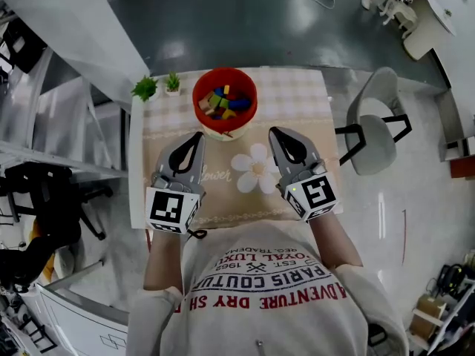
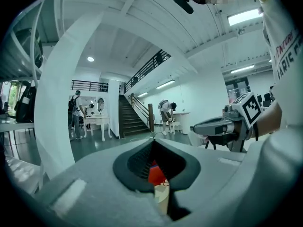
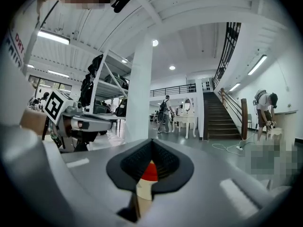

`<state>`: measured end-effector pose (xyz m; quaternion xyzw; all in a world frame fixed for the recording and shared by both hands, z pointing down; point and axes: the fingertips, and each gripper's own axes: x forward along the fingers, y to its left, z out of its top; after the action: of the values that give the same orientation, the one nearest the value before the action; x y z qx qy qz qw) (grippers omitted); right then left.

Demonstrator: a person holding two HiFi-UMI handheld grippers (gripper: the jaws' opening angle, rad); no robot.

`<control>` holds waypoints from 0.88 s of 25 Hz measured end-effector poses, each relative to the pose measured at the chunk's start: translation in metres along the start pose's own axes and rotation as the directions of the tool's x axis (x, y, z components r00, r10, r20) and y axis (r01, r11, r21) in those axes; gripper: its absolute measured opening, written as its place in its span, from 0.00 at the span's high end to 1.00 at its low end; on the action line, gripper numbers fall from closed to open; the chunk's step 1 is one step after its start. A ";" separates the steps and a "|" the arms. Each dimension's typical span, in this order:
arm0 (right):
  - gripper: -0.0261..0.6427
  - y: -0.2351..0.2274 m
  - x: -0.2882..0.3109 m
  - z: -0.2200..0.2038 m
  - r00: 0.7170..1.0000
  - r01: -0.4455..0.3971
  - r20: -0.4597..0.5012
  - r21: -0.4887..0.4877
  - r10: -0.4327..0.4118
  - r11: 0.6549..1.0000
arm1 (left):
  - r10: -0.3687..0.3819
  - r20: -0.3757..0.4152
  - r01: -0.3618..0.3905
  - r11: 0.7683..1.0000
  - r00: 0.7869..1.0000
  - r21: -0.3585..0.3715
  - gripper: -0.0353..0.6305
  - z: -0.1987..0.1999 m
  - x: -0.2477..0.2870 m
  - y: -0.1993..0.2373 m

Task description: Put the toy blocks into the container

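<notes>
Shirt [image 1: 245,302], left claw [image 1: 199,135], right claw [image 1: 273,131], checked tablecloth [image 1: 297,95], red container [image 1: 197,99], floor [image 1: 245,21]

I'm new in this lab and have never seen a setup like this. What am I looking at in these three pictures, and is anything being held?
There is no robot here. A person holds a hand-operated two-jaw gripper in each hand.

The head view comes from a camera on the person's head. It looks down on the left gripper, the right gripper and a table covered with a checked, flower-print cloth.

The left and right gripper views come from cameras riding on each gripper. Each looks along that gripper's grey jaws into the room.

On the table stand a red container with coloured toy blocks in it and two small potted plants. I see no loose blocks on the cloth.

Both grippers have their jaws together and hold nothing. The red seen through the gap between the jaws is the container beyond them.
</notes>
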<state>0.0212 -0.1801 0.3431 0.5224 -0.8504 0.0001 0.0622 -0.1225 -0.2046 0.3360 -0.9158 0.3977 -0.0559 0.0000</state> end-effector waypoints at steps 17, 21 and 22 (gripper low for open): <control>0.96 0.023 0.006 -0.005 0.998 -0.051 -0.028 -0.030 0.051 0.998 | -0.019 0.021 0.019 1.000 1.000 -0.002 0.94 0.006 -0.012 0.005; 0.96 0.024 0.004 -0.008 0.999 -0.040 -0.036 -0.024 0.039 0.999 | -0.025 0.014 0.025 1.000 1.000 -0.001 0.94 0.004 -0.013 0.003; 0.96 0.023 0.004 -0.009 0.999 -0.035 -0.038 -0.019 0.034 0.999 | -0.025 0.013 0.025 1.000 1.000 -0.001 0.94 0.003 -0.013 0.002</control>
<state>-0.0002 -0.1726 0.3542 0.5069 -0.8580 0.0028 0.0835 -0.1330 -0.1965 0.3314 -0.9211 0.3861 -0.0498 0.0014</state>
